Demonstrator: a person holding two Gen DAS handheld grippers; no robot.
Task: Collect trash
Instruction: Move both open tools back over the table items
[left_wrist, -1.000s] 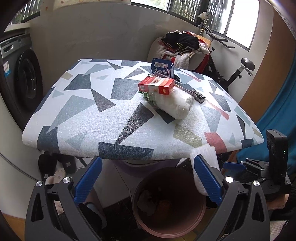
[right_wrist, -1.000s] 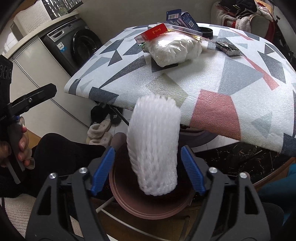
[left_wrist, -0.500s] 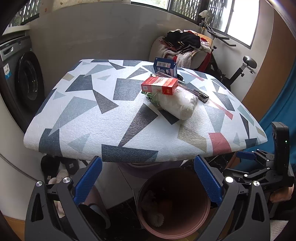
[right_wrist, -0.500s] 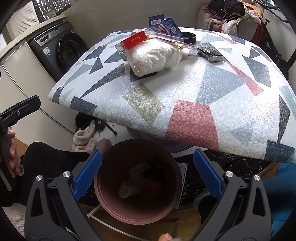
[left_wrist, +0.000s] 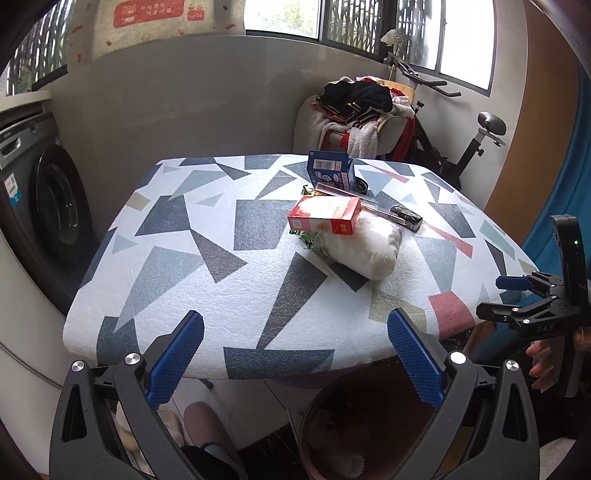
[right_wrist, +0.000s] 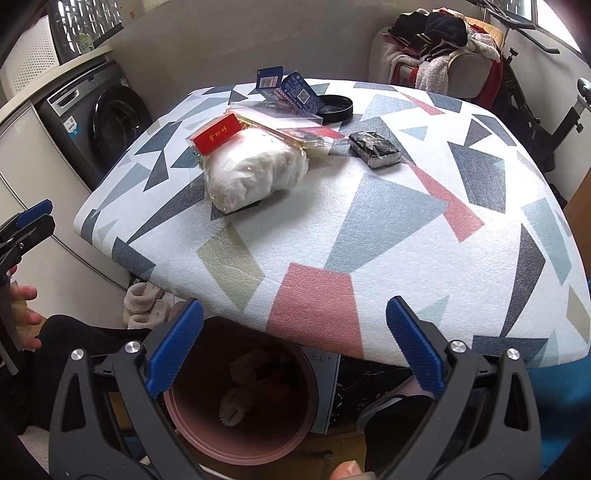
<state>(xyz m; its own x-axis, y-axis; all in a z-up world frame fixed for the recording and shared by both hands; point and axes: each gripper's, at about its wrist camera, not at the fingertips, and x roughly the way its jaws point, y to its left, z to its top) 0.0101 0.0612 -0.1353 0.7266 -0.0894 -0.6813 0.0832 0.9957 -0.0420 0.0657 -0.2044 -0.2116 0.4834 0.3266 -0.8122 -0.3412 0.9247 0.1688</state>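
Both grippers, left and right, are hanging spread and empty. Foam net is lying in the bin; the bag, boxes and wrappers beyond the bin are awaiting collection.

"Where did the trash lie?"

"Around the white plastic bag, which lay on its side mid-bench. A red carton rested on its far end, a clear flat packet just behind it, a blue box standing beyond that, a black lid beside the box, and a dark foil pack apart to its right."

"And the bin?"

"The brown bin stood below the bench's near edge, a white foam net inside."
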